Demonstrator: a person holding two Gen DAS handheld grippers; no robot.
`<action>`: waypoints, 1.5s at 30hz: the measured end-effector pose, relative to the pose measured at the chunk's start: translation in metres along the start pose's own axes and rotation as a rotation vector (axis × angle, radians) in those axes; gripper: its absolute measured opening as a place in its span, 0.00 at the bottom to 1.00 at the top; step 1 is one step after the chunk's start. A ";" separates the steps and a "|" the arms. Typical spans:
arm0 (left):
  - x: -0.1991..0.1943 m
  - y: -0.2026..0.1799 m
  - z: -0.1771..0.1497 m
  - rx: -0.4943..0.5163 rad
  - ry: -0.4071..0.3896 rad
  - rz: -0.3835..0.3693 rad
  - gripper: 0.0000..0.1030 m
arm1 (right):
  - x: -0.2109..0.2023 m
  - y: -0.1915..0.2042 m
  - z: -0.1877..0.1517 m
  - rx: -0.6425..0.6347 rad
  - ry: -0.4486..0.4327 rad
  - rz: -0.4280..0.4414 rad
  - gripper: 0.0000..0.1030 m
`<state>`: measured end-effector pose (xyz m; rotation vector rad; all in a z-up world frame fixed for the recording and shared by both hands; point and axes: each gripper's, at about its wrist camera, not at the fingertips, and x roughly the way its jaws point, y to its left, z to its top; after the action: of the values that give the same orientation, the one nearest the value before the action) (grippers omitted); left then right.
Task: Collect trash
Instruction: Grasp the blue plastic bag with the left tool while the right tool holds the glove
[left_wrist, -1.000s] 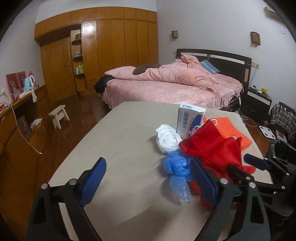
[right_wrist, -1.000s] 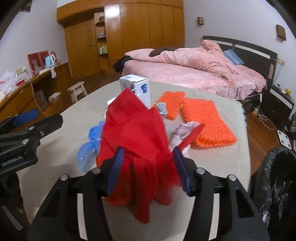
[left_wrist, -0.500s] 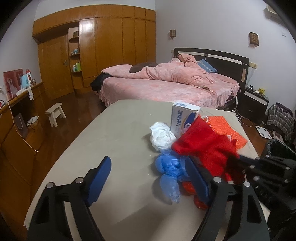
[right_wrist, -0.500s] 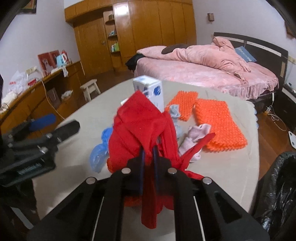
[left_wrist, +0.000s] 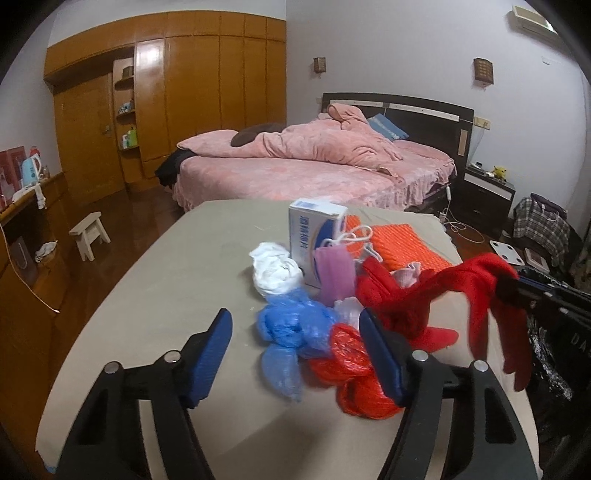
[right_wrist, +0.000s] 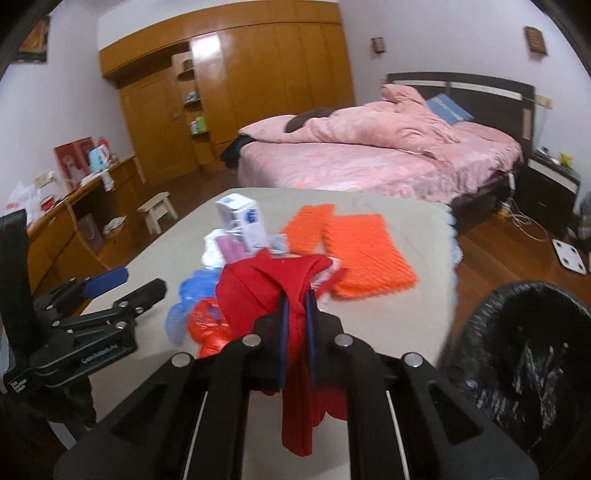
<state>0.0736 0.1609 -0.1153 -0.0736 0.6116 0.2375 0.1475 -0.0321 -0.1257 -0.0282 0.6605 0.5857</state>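
A red cloth (right_wrist: 258, 291) hangs from my right gripper (right_wrist: 295, 314), which is shut on it and holds it above the beige table (left_wrist: 166, 295); its tail still trails on the pile. My left gripper (left_wrist: 295, 343) is low over the table, and its jaws are closing. A crumpled blue plastic bag (left_wrist: 291, 328) lies between the blue pads, which do not press on it. A red plastic bag (left_wrist: 347, 369) lies by the right pad. Behind are a white crumpled bag (left_wrist: 273, 269), a pink mask (left_wrist: 334, 273) and a white and blue box (left_wrist: 317, 236).
Orange mats (left_wrist: 402, 247) lie at the table's far right. A bin lined with a black bag (right_wrist: 524, 332) stands off the table's right edge. Beyond are a pink bed (left_wrist: 314, 173), a wooden wardrobe, a small stool (left_wrist: 88, 232) and a side counter at left.
My right gripper shut on the red cloth and lifted it up and to the right, uncovering the red bag and mask. The left jaws narrowed and moved in around the blue bag.
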 end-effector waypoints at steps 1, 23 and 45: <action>0.002 -0.002 -0.001 0.004 0.005 -0.002 0.67 | 0.000 -0.004 -0.002 0.008 0.002 -0.009 0.08; 0.087 -0.001 -0.015 0.027 0.185 -0.009 0.39 | 0.018 -0.012 -0.011 0.015 0.063 -0.028 0.08; 0.001 0.015 0.025 -0.041 -0.006 -0.014 0.33 | -0.025 -0.010 0.003 0.014 -0.005 -0.027 0.08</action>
<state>0.0848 0.1796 -0.0958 -0.1163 0.6006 0.2366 0.1388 -0.0527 -0.1109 -0.0218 0.6582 0.5550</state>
